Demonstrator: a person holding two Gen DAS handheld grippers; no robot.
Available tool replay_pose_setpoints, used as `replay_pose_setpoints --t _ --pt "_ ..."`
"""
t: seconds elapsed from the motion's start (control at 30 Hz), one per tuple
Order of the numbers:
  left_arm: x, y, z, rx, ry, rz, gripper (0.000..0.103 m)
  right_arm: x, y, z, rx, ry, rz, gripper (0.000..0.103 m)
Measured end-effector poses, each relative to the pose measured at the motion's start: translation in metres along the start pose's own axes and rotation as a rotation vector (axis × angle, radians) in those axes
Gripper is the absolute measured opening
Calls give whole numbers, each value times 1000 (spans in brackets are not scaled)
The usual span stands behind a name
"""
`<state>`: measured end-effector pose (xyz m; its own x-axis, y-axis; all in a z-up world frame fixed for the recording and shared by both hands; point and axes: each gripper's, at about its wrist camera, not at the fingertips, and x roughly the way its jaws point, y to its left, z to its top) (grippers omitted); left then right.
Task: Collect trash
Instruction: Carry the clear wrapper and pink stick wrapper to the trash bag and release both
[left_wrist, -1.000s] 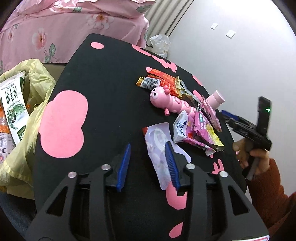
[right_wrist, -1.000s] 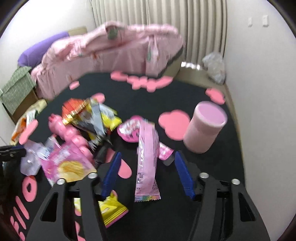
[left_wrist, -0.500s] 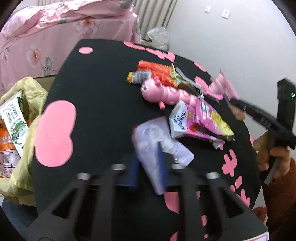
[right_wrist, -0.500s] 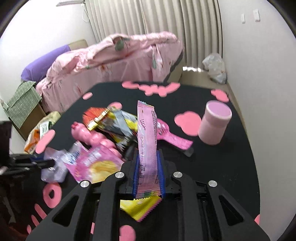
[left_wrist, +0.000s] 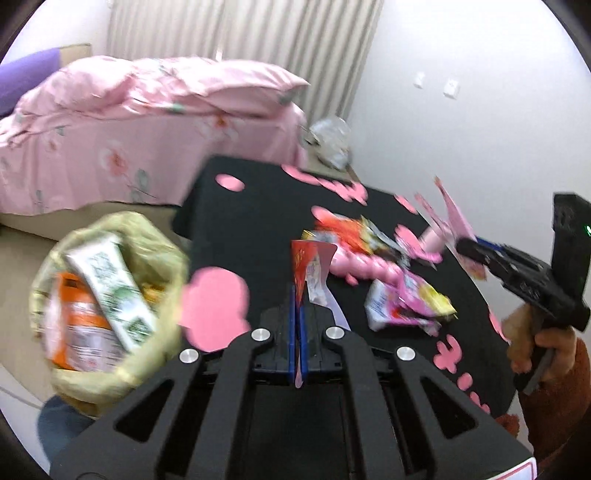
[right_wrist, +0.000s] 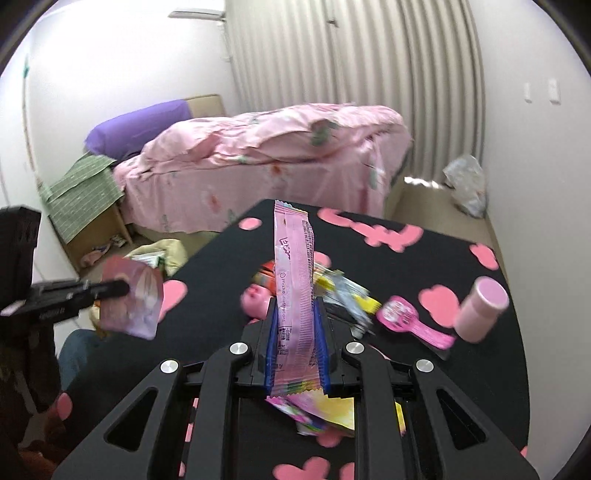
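Change: we had raised both wrappers off the black table (left_wrist: 258, 206) since a second earlier.
Left gripper (left_wrist: 297, 314): clamped on the clear pouch (left_wrist: 314, 273), beside the yellow bag (left_wrist: 159, 236).
Right gripper (right_wrist: 295, 332): clamped on the pink wrapper (right_wrist: 295, 273), above the table.
Yellow bag: held a milk carton (left_wrist: 110, 280) and an orange packet (left_wrist: 79, 325).

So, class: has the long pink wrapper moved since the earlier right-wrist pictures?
Yes. The long pink wrapper was lying flat on the black table; now it stands lifted off it, clamped in the right hand-held gripper.
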<state>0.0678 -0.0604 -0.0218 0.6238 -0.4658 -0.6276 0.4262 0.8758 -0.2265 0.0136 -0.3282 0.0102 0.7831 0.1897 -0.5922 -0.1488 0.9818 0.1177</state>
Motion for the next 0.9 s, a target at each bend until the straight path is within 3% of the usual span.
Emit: replay_pose_setpoints --t 0.43,0.57,0.77,0.9 --pt "-40 108 10 -160 -76 221 2 37 92 46 -171 -18 174 17" --pt "-50 136 5 -204 -97 313 2 62 116 55 -167 16 260 17" --pt "-51 173 -3 -297 -84 354 2 121 158 63 -152 126 399 17" --pt "-35 182 -8 -299 -47 356 2 158 182 65 -155 185 423 17"
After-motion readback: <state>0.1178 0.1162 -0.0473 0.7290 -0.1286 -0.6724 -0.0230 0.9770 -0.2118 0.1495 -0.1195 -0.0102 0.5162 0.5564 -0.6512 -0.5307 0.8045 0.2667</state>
